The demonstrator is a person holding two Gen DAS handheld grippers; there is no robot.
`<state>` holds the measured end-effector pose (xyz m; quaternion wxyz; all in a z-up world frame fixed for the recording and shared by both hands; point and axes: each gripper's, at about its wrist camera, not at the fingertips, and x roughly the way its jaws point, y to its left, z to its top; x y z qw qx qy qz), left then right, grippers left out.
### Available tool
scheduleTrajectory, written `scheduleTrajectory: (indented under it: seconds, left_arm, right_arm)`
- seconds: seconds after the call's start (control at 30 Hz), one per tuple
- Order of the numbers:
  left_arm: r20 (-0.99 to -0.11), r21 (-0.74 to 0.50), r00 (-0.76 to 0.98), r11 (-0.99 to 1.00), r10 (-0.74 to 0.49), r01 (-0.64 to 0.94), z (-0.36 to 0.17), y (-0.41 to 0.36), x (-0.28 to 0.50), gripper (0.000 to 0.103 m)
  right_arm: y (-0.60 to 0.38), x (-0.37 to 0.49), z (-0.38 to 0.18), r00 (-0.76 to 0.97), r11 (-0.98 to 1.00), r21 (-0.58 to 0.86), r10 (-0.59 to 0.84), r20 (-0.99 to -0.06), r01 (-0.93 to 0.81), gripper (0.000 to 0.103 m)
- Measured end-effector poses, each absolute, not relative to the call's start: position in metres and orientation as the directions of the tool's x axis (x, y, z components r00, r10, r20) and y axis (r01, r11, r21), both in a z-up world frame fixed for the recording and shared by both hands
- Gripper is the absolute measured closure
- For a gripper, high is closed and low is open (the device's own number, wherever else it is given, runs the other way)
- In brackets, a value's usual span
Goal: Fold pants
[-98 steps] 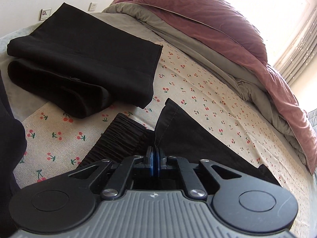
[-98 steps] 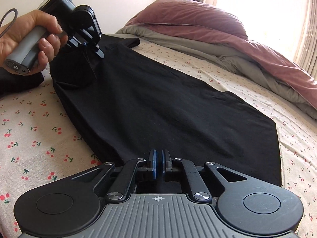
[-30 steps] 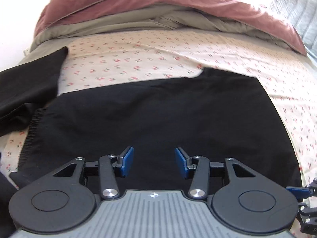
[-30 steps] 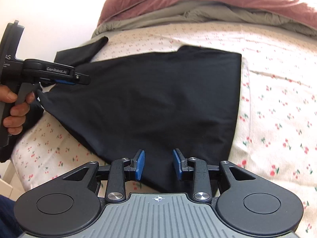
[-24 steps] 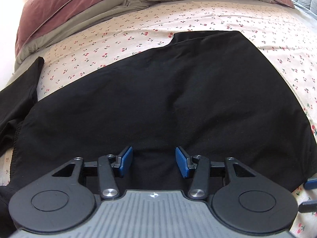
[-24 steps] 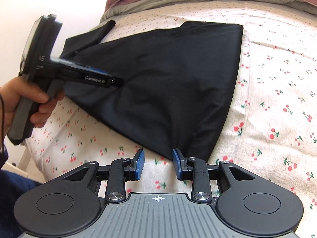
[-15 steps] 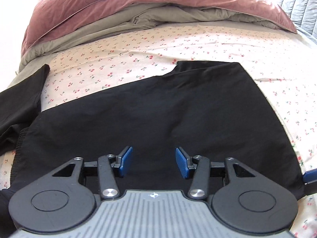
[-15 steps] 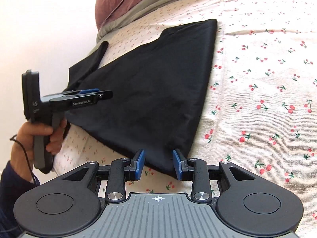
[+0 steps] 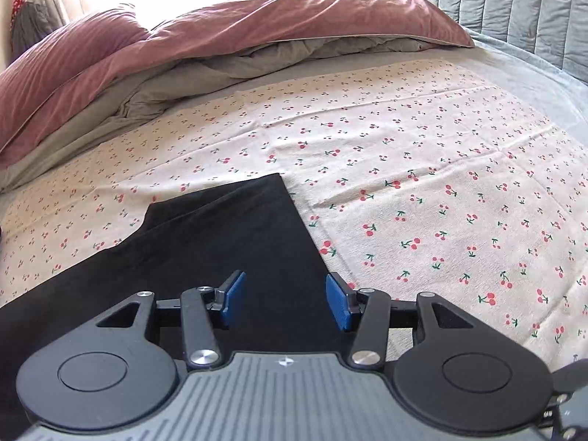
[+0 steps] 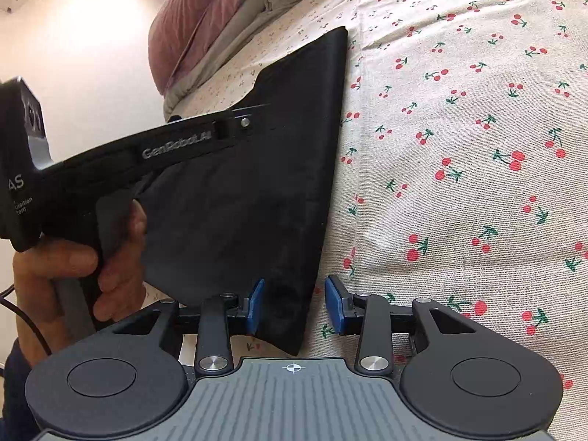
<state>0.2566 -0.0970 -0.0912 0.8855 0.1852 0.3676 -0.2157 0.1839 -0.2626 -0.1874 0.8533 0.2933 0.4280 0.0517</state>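
1. Right wrist view: the right claw (image 10: 290, 307) is seen partly open, its blue pads astride the near corner of the black pants (image 10: 257, 183); whether the left pad touches the cloth cannot be told, and the right pad stands clear.
2. The left claw (image 9: 284, 301) is held open above the pants (image 9: 220, 250), nothing gripped.
3. "GenRobot.AI" is read on the left claw's body, held by a hand (image 10: 73, 272).
4. One pair of pants is counted, spread flat on the cherry-print sheet (image 9: 422, 183) of the bed; two claws are counted.
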Motion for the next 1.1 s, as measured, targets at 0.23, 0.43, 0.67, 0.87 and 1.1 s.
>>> scheduleTrajectory:
  seconds: [0.23,0.43,0.67,0.87,1.1]
  left_arm:
    - [-0.693,0.498,0.719,0.758,0.055,0.422,-0.13,-0.158,0.272,0.045]
    - [-0.768,0.347,0.64,0.844,0.007,0.408,-0.123,-0.141,0.29,0.095]
    - [-0.778,0.122,0.615,0.93,-0.128,0.348,-0.092,-0.134,0.307,0.1]
    - [-0.726,-0.054,0.621,0.925,-0.294,0.375,-0.054,-0.194,0.304,0.1]
    - [-0.68,-0.141,0.587,0.864,-0.439,0.483,-0.046,-0.327,0.284,0.1]
  right_arm:
    - [-0.261,0.175,-0.193,0.647,0.814,0.558,0.339,-0.683,0.163,0.079]
    - [-0.257,0.177,-0.19,0.64,0.819,0.544,0.321,-0.698,0.182,0.095]
    - [-0.268,0.17,-0.149,0.66,0.844,0.521,0.32,-0.68,0.128,0.1]
    - [-0.331,0.137,-0.099,0.712,0.875,0.466,0.244,-0.658,0.131,0.1]
    - [-0.412,0.068,-0.057,0.774,0.911,0.354,0.065,-0.63,0.211,0.1]
